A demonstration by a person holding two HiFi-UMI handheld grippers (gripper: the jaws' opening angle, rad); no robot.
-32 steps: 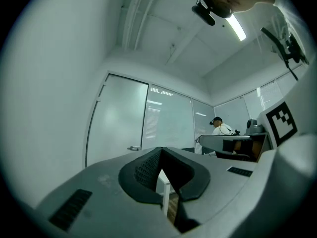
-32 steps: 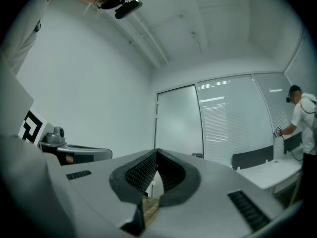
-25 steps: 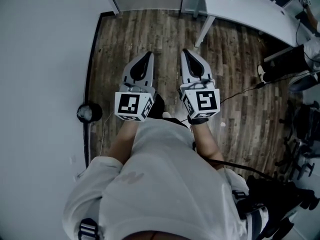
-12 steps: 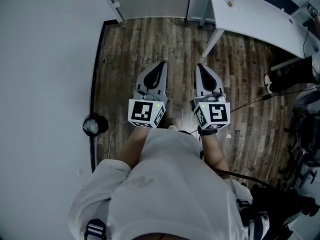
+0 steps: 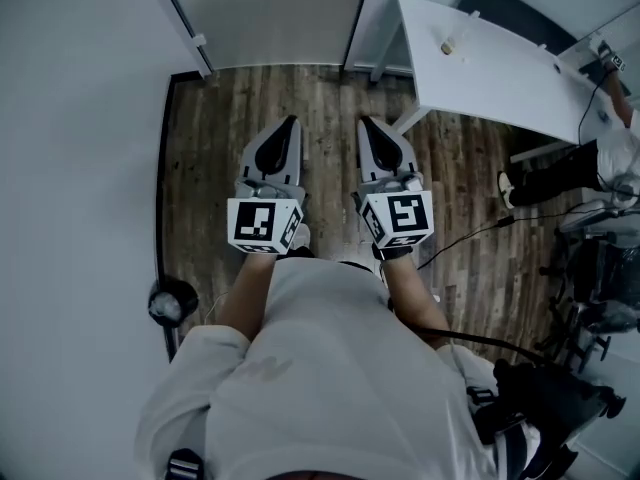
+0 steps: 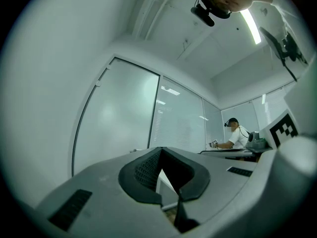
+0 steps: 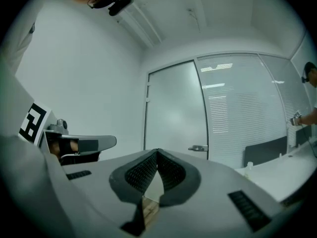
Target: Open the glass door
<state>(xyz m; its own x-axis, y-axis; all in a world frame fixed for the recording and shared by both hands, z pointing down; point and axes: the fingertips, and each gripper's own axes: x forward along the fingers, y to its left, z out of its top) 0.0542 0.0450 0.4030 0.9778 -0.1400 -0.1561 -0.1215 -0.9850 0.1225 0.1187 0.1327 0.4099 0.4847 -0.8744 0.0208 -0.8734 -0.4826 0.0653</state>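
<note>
Right gripper view: glass door (image 7: 174, 108) far ahead, looks shut, handle (image 7: 198, 148) untouched | left gripper (image 5: 288, 126) and right gripper (image 5: 366, 128) jaws together, empty, well short of it | opening not yet begun

No readable text, number, brand or sign in any view.
- Left marker cube (image 5: 262, 223), on left gripper (image 5: 289, 122): black-and-white square code, no letters.
- Right marker cube (image 5: 398, 215), on right gripper (image 5: 366, 125): same kind of code; blocky shape, not lettering.
- Glass door (image 7: 176, 108), white desk (image 5: 480, 58): no print seen.
</note>
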